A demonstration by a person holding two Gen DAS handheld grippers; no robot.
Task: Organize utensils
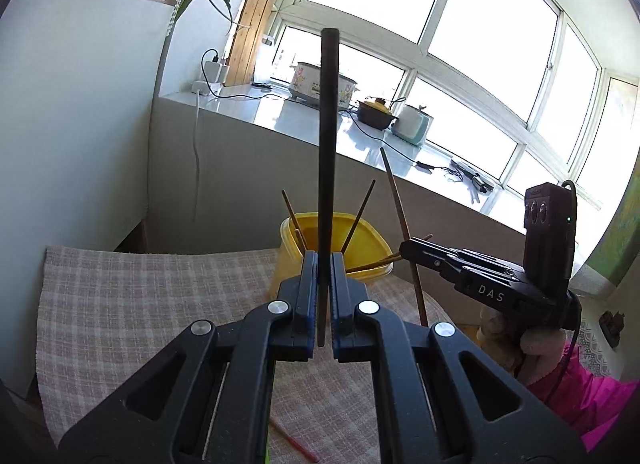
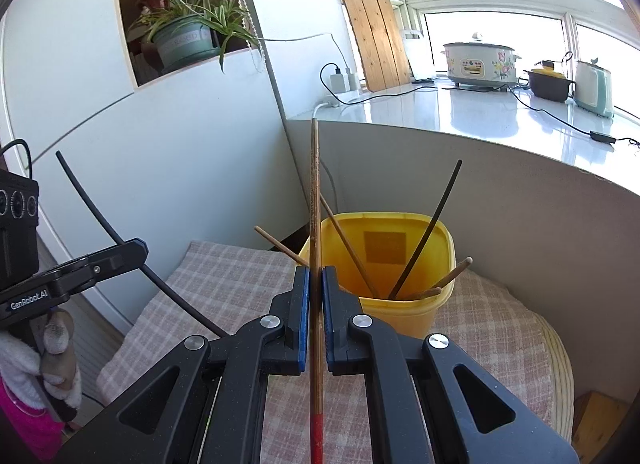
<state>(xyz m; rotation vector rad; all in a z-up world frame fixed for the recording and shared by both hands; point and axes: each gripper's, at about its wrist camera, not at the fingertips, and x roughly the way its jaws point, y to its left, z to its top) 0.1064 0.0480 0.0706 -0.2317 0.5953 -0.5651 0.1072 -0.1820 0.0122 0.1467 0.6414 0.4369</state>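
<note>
My left gripper (image 1: 323,258) is shut on a black chopstick (image 1: 328,136) that points up, just in front of a yellow tub (image 1: 370,242) holding several chopsticks. My right gripper (image 2: 315,272) is shut on a brown chopstick with a red end (image 2: 315,224), also upright, before the same yellow tub (image 2: 404,308). In the left wrist view the right gripper (image 1: 404,246) is at the tub's right with its brown chopstick (image 1: 402,224). In the right wrist view the left gripper (image 2: 140,250) is at the left with the black chopstick (image 2: 100,216).
A checked cloth (image 1: 160,304) covers the table under the tub. A red-ended chopstick (image 1: 294,442) lies on the cloth below my left gripper. Behind is a white counter (image 2: 460,112) with a slow cooker (image 2: 478,64), pot, kettle and cables. A white cabinet (image 1: 80,124) stands left.
</note>
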